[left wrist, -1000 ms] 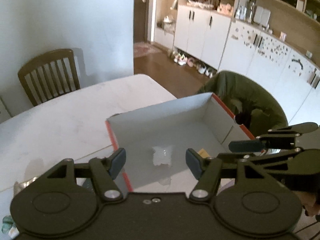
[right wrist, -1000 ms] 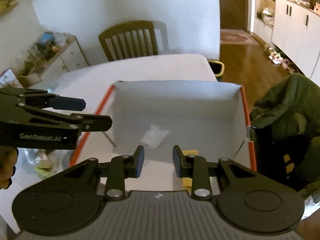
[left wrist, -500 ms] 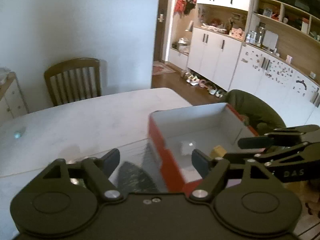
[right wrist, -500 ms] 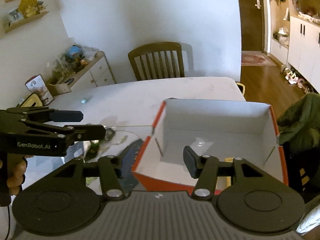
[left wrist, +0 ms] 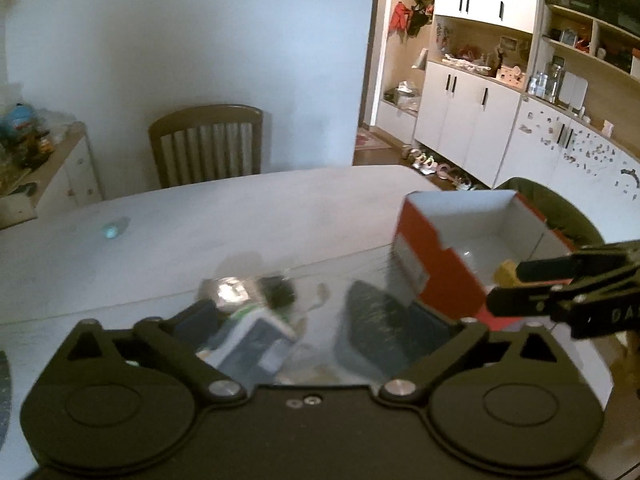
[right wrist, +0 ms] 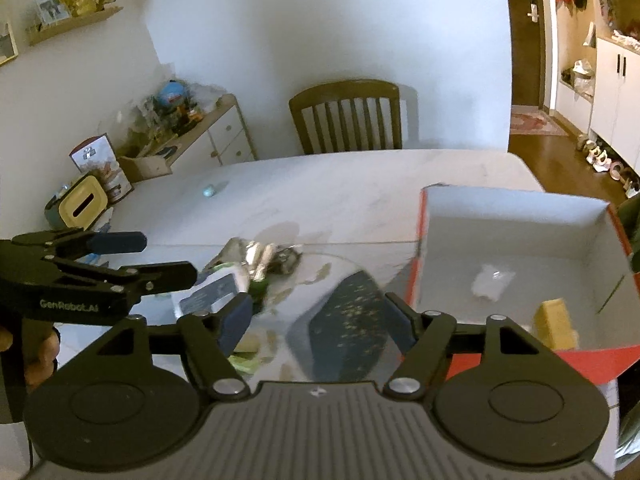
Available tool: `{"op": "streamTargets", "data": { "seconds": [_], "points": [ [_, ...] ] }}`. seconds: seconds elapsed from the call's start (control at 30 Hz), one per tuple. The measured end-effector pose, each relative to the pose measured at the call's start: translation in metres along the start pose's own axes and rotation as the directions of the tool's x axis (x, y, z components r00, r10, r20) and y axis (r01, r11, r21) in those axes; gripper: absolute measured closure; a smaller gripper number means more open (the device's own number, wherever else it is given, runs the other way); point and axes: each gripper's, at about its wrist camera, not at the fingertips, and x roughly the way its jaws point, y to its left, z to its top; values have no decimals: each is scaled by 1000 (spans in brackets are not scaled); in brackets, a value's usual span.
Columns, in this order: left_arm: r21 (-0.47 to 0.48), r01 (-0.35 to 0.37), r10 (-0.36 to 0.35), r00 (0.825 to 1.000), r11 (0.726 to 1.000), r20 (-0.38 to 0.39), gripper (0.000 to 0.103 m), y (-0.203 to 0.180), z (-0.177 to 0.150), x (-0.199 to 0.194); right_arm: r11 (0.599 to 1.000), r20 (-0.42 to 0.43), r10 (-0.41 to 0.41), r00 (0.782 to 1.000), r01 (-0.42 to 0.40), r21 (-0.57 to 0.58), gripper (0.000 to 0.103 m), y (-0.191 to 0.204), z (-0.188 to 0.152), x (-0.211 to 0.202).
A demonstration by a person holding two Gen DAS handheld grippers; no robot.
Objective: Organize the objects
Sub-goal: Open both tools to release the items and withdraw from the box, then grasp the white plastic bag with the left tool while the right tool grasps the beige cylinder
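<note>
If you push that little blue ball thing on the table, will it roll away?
Probably. The small blue thing looks rounded and lies alone on the smooth, bare table, so a nudge could send it rolling. It looks tiny, so likely light. It's too small to be sure of its shape.

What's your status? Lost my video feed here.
Left gripper and right gripper both empty, jaws opening. Red box holds yellow block and clear packet. Clutter pile on table, unsorted.

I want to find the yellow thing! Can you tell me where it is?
Find the open red cardboard box with white insides at the white table's right end. The yellow block sits in its near corner; its only neighbour there is a crumpled clear packet.
</note>
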Motion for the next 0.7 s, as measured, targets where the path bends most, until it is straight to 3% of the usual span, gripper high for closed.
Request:
{"op": "streamTargets", "data": {
  "seconds": [0.23,0.5,0.7],
  "points": [
    [-15,-2,2,999,1000,-33,0,42,-23,6,1000,-20,-6,1000,6,6,21,39,-7,24],
    [-47,12,-13,1000,999,-27,0,81,-35,16,1000,-71,-18,997,17,-4,20,69,-17,58],
    [-24,67,-68,996,997,-59,0,90,-44,35,998,-118,-41,992,36,-43,20,80,-29,87]
  ]
}}
